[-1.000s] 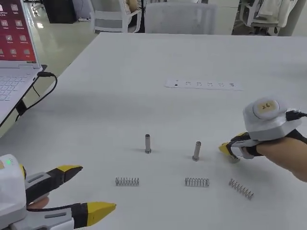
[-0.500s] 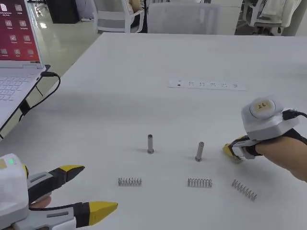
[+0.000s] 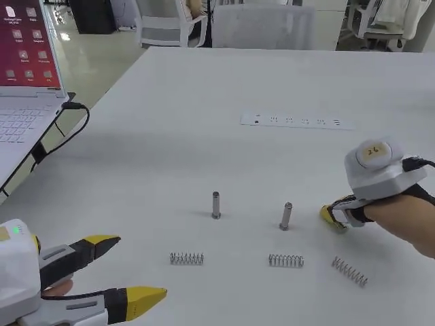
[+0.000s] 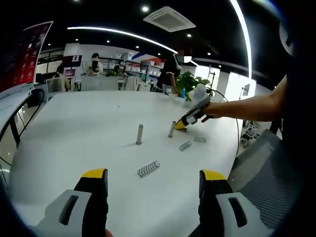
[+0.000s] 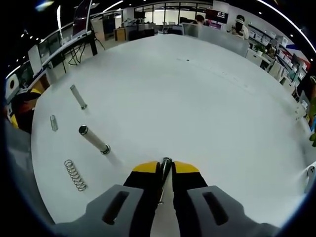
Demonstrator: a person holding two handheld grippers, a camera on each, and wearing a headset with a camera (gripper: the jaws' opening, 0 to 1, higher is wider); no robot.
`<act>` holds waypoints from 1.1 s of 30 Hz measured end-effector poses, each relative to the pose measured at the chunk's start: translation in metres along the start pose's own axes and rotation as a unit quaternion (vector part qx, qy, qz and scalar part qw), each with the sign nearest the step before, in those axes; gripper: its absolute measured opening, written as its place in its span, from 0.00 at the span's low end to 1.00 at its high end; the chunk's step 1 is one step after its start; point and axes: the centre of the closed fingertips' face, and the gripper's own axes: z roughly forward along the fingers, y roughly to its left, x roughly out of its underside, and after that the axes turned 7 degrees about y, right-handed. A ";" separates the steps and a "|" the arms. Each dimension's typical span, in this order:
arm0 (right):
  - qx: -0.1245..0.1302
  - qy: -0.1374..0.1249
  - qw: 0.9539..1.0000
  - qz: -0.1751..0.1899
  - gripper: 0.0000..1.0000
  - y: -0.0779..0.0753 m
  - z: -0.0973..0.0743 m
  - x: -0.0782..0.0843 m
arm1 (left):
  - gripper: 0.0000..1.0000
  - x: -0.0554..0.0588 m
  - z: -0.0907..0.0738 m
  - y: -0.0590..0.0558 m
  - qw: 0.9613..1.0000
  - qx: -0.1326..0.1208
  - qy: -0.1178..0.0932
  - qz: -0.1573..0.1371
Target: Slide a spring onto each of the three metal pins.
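Pinching a slim metal pin (image 5: 165, 174) between shut yellow tips, the right gripper (image 3: 333, 219) sits low over the table (image 3: 204, 122), just right of two pins standing upright, the near pin (image 3: 286, 215) and the far pin (image 3: 216, 204). The pinched pin looks hard, smooth and light, so it will likely slip or pivot unless taken across its shaft. Three springs lie on their sides in a row before the pins: the left spring (image 3: 187, 259), the middle spring (image 3: 286, 261) and the right spring (image 3: 350, 271). They look light, apt to roll or squash, and call for a gentle hold at mid-coil. The left gripper (image 3: 126, 268) hangs wide open with nothing in it, well apart from them.
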 end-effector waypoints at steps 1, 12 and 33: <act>0.000 0.000 1.000 0.004 0.08 0.000 0.000 0.000 | 0.72 0.000 0.000 0.000 1.000 0.000 0.000 -0.001; -0.001 0.007 1.000 0.016 0.06 0.002 -0.002 0.003 | 0.71 -0.001 -0.004 0.000 1.000 -0.002 -0.004 -0.002; 0.007 -0.046 0.999 0.017 0.05 0.008 -0.046 0.001 | 0.71 -0.006 0.000 -0.007 1.000 0.010 -0.005 0.008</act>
